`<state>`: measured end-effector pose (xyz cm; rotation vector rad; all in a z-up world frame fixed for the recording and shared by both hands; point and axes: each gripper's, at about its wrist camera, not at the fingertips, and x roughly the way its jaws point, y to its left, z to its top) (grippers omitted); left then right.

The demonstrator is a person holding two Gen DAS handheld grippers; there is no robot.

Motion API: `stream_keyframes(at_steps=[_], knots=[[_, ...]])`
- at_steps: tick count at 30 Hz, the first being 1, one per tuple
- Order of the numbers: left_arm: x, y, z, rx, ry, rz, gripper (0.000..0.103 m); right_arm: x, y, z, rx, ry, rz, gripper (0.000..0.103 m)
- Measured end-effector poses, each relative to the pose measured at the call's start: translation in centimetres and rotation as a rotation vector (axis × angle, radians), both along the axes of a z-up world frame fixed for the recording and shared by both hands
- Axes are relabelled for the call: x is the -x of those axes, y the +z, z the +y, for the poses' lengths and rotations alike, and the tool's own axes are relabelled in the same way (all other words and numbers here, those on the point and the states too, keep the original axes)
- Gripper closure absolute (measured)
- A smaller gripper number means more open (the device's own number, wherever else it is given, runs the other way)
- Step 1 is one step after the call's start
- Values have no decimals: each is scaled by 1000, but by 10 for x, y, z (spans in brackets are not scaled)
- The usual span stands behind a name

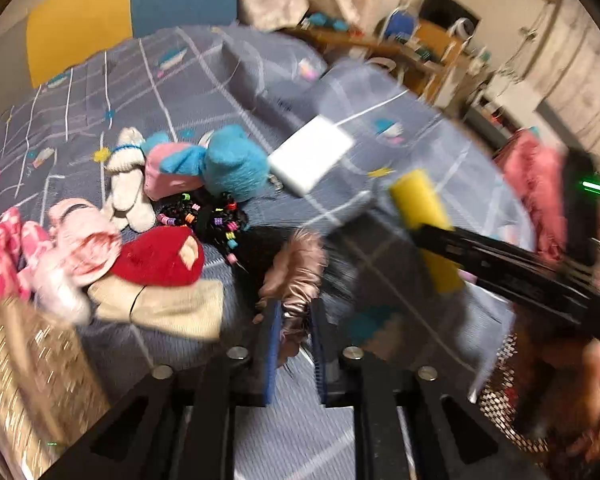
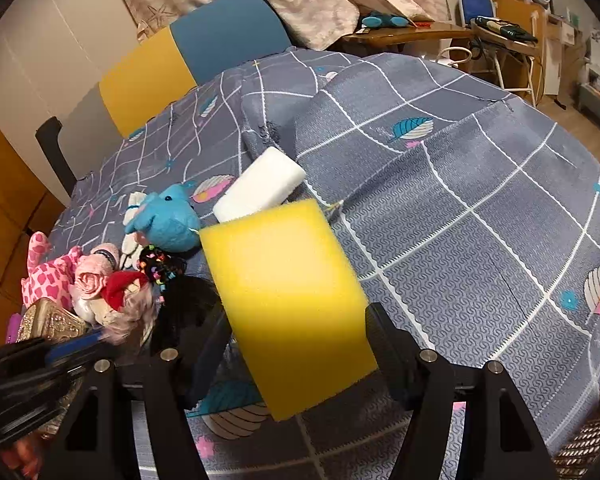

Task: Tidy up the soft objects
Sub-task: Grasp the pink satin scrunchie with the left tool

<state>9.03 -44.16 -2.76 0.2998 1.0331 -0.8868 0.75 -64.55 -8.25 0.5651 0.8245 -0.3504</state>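
My left gripper [image 1: 294, 320] is shut on a pinkish-brown furry piece with black hair [image 1: 296, 268], held above the bed. My right gripper [image 2: 296, 336] is shut on a yellow sponge block [image 2: 288, 300], also in the left wrist view [image 1: 422, 208], held above the bedspread. A white sponge [image 2: 260, 184] lies on the bed beyond it. A pile of soft toys lies at the left: a blue plush [image 1: 232, 160], a red hat [image 1: 160, 256], a pink plush [image 1: 4, 256], a white plush [image 1: 126, 184] and a black beaded hair item [image 1: 204, 216].
A gold sequinned basket [image 1: 32, 368] stands at the bed's near left edge. The grey patterned bedspread [image 2: 480, 200] spreads to the right. A yellow and blue headboard [image 2: 188, 48], curtains, and a desk with a chair [image 2: 476, 4] are behind.
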Motion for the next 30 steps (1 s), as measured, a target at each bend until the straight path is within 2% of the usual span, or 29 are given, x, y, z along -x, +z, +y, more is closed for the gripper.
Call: stream_keyframes(at_steps=[6, 11, 17, 20, 24, 25, 26, 28, 30], knots=[[23, 26, 64, 129, 15, 57, 91, 0, 0, 13, 78, 26, 11, 34], [31, 45, 113, 233, 45, 105, 91, 2, 5, 41, 138, 67, -12, 34], [24, 71, 171, 347, 98, 107, 91, 15, -4, 74, 69, 52, -37, 34], [17, 76, 191, 375, 133, 100, 91, 18, -5, 85, 41, 44, -39, 34], [16, 73, 198, 371, 128, 106, 93, 20, -2, 95, 44, 35, -31, 34], [17, 71, 195, 371, 123, 116, 90, 22, 0, 95, 40, 29, -35, 34], [19, 67, 188, 364, 105, 129, 82, 23, 1, 94, 36, 22, -38, 35], [27, 59, 167, 317, 57, 146, 72, 29, 4, 91, 41, 12, -30, 34], [40, 48, 139, 267, -10, 157, 67, 36, 7, 86, 61, 4, -22, 34]])
